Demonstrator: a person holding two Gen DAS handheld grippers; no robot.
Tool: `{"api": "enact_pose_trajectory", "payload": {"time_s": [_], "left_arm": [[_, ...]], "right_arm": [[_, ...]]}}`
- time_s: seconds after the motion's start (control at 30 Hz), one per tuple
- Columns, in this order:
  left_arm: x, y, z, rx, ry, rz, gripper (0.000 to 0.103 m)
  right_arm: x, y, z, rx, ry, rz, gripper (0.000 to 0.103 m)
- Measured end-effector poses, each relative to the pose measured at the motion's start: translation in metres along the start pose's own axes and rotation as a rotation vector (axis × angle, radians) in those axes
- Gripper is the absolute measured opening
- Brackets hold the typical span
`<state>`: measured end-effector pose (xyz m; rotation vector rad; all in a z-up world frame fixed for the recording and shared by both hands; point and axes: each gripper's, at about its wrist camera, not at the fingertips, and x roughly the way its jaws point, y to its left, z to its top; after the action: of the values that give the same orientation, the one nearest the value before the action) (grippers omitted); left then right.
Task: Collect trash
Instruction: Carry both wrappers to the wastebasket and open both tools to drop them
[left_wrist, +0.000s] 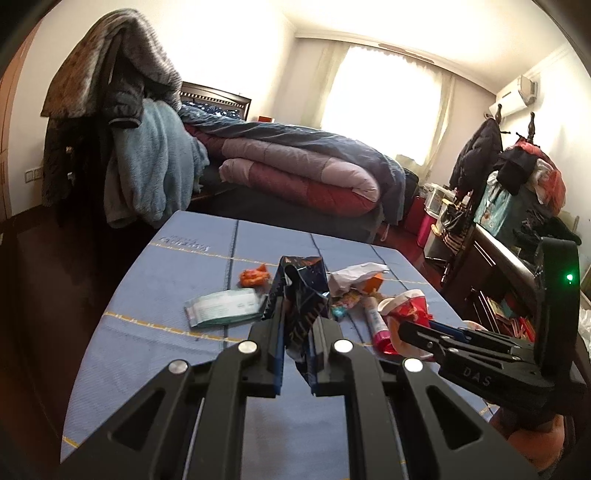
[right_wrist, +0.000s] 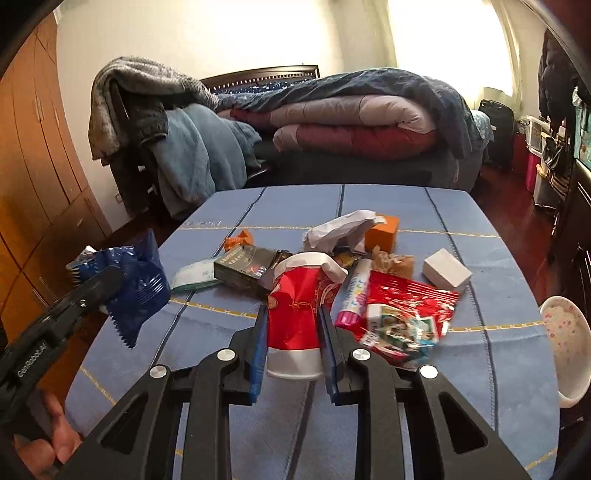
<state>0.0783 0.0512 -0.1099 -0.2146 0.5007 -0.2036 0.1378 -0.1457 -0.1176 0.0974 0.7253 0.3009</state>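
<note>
We see our left gripper (left_wrist: 295, 314) clamped on a crumpled dark blue snack wrapper (left_wrist: 301, 295), which hangs pinched between the narrow jaws above the near left part of the worktop (left_wrist: 147, 332). Our right gripper (right_wrist: 291, 325) is closed on a squashed red and white paper cup (right_wrist: 295, 314), its jaws pressing both sides of the cup over the near middle of the blue cloth.

The rest of the trash lies on the worktop. Just right of the cup lies a red snack packet (right_wrist: 402, 317), with a pink-capped tube (right_wrist: 354, 291) between the two. Beyond the cup sits a dark box (right_wrist: 247, 271), and left of it a white and green wipes pack (right_wrist: 194, 277). Farther off we see crumpled white paper (right_wrist: 340, 230) against an orange box (right_wrist: 382, 232), and a small orange wrapper (right_wrist: 238, 240) to the left. A white block (right_wrist: 447, 273) sits to the right. A white bowl (right_wrist: 565, 343) rests at the right edge.
</note>
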Motion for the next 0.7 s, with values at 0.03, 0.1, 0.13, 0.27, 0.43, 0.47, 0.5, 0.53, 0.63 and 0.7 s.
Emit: {"api": "enact_pose_trajectory", "payload": {"time_s": [0.03, 0.1, 0.13, 0.27, 0.43, 0.47, 0.5, 0.53, 0.63, 0.7], "left_arm": [[0.001, -0.006, 0.001, 0.009, 0.002, -0.005, 0.011], [0.002, -0.017, 0.003, 0.026, 0.003, -0.016, 0.011], [0.004, -0.026, 0.004, 0.039, 0.003, -0.025, 0.012], [0.012, -0.063, 0.007, 0.087, 0.008, -0.085, 0.012], [0.035, -0.130, 0.007, 0.156, 0.043, -0.213, 0.012], [0.039, -0.140, 0.006, 0.169, 0.047, -0.228, 0.012], [0.043, -0.153, 0.005, 0.184, 0.050, -0.247, 0.012], [0.050, -0.173, 0.004, 0.206, 0.055, -0.280, 0.012], [0.066, -0.215, -0.001, 0.248, 0.074, -0.341, 0.012], [0.082, -0.247, -0.005, 0.273, 0.101, -0.389, 0.012]], "right_arm": [[-0.003, -0.004, 0.000, 0.006, -0.004, 0.000, 0.026], [-0.010, -0.014, 0.000, 0.019, -0.012, -0.004, 0.026], [-0.015, -0.021, 0.000, 0.029, -0.019, -0.011, 0.026], [-0.038, -0.056, -0.004, 0.075, -0.055, -0.053, 0.026], [-0.066, -0.114, -0.012, 0.153, -0.091, -0.130, 0.026], [-0.072, -0.126, -0.014, 0.171, -0.098, -0.146, 0.026], [-0.079, -0.143, -0.017, 0.197, -0.108, -0.171, 0.026], [-0.083, -0.152, -0.019, 0.210, -0.113, -0.186, 0.026], [-0.099, -0.192, -0.028, 0.267, -0.132, -0.244, 0.026], [-0.108, -0.216, -0.035, 0.306, -0.142, -0.279, 0.026]]}}
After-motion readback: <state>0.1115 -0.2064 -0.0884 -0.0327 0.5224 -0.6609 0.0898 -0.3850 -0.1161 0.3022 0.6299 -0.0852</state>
